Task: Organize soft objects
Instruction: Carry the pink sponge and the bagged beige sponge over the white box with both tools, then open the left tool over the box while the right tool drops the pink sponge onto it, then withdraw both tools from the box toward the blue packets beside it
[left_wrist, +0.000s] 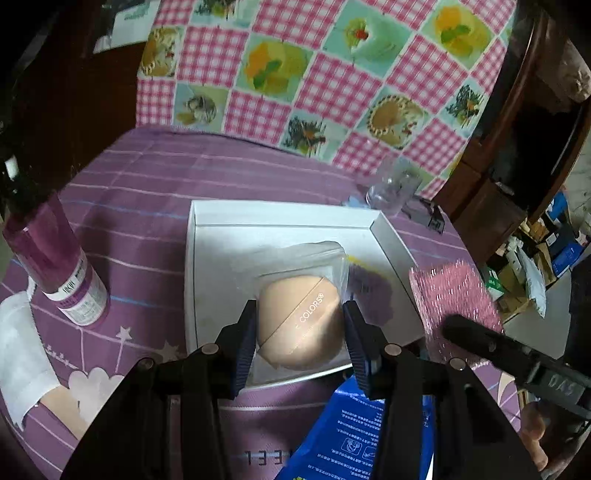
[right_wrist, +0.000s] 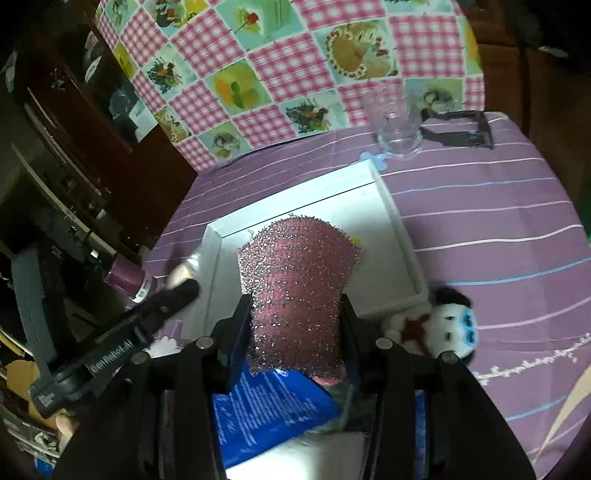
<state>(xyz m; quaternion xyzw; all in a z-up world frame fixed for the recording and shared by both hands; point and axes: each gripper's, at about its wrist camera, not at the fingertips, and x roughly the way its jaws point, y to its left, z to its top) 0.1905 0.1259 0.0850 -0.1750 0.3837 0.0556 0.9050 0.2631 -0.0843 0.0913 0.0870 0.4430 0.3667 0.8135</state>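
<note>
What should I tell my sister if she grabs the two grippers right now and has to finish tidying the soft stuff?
Left gripper: shut on the bagged puff, held over the near part of the white tray.
Right gripper: shut on the pink scrubber, held above the tray.
Done: something purple seems to lie in the tray already; it is hard to tell what.
Left: probably set the puff and scrubber down in the tray and let go. The plush toy sits on the cloth, right against the tray's near right corner, so it likely goes in next.
</note>
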